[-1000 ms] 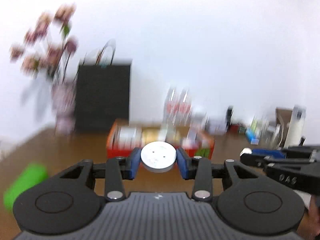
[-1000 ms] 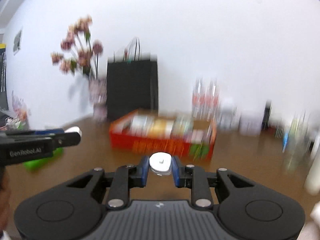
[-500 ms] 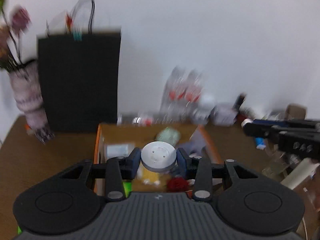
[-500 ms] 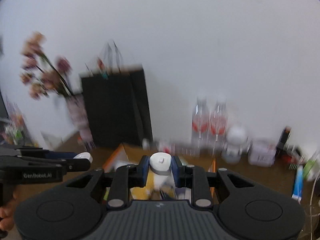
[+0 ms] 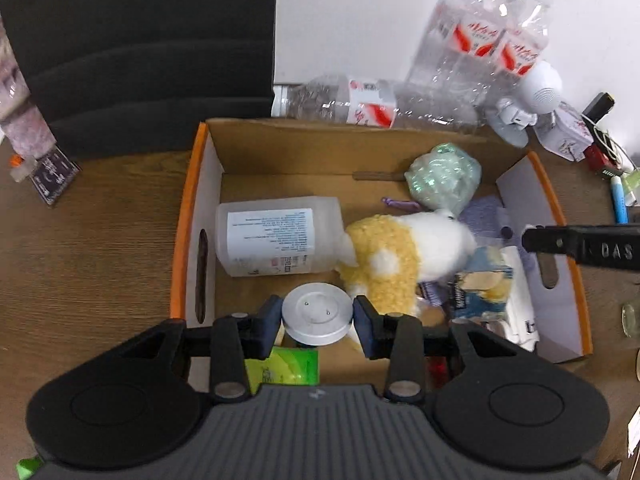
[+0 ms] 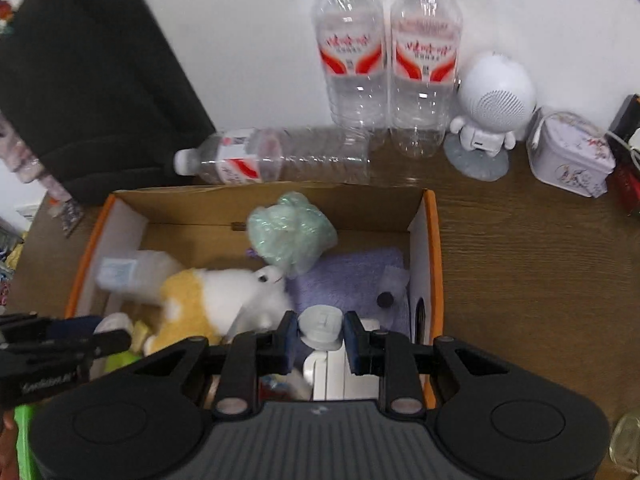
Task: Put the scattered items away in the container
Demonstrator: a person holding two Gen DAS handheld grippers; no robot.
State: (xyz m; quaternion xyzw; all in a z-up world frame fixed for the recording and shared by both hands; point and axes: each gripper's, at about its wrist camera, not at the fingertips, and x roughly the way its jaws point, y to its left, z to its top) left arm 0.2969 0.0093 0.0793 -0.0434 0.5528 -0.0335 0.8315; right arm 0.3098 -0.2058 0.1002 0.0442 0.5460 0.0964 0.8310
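Note:
An orange-rimmed cardboard box (image 5: 183, 224) (image 6: 435, 264) lies below both grippers. It holds a clear labelled bottle (image 5: 276, 242), a yellow-and-white plush toy (image 5: 400, 256) (image 6: 224, 296), a green bubble-wrap bundle (image 5: 442, 178) (image 6: 290, 232), a purple cloth (image 6: 352, 276) and a blue snack packet (image 5: 480, 286). My left gripper (image 5: 318, 318) is shut on a round silver disc (image 5: 316, 306) over the box's near left part. My right gripper (image 6: 322, 338) is shut on a small white item with a grey cap (image 6: 322, 324) over the box's right end.
Two upright water bottles (image 6: 386, 60) and one lying flat (image 6: 272, 156) stand behind the box, by a black bag (image 5: 140, 52). A white astronaut speaker (image 6: 490, 112) and a patterned tin (image 6: 570, 156) sit right of them on the wooden table (image 6: 520, 280).
Both grippers swept in over the box and tipped downward, from facing it level across the table to looking into it. Each still holds its item.

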